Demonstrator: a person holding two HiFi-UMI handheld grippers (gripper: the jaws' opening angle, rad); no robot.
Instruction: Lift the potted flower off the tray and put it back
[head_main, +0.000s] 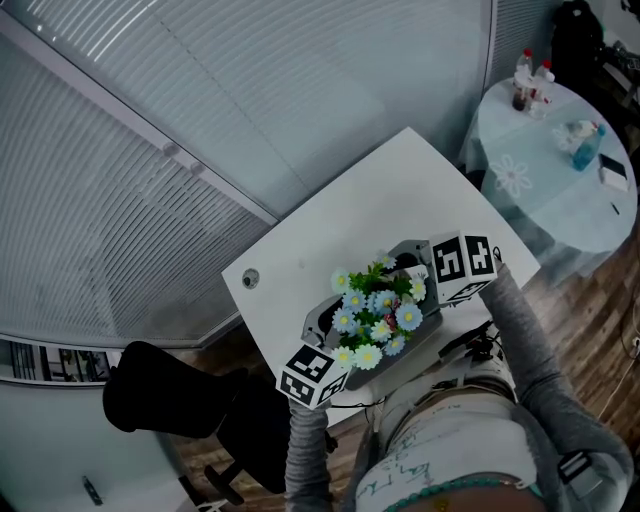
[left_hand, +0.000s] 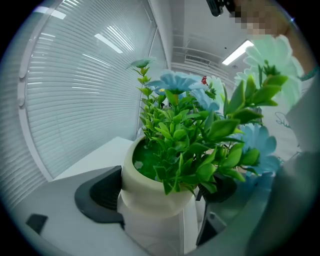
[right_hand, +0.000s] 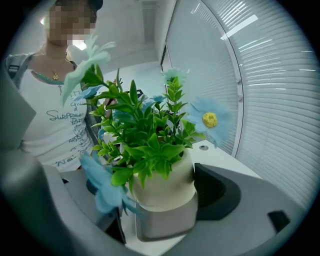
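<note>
Left gripper (left_hand: 157, 210) and right gripper (right_hand: 160, 210) each clamp the potted flower (head_main: 375, 315) by its pot, above the grey tray (head_main: 418, 348) — contact with it unclear. Handling: probably light, rigid, smooth — grip under the rim, not the foliage.

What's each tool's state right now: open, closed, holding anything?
Left tool: closed on the potted flower, pot between its pads.
Right tool: closed on the same potted flower, from the other side.
</note>
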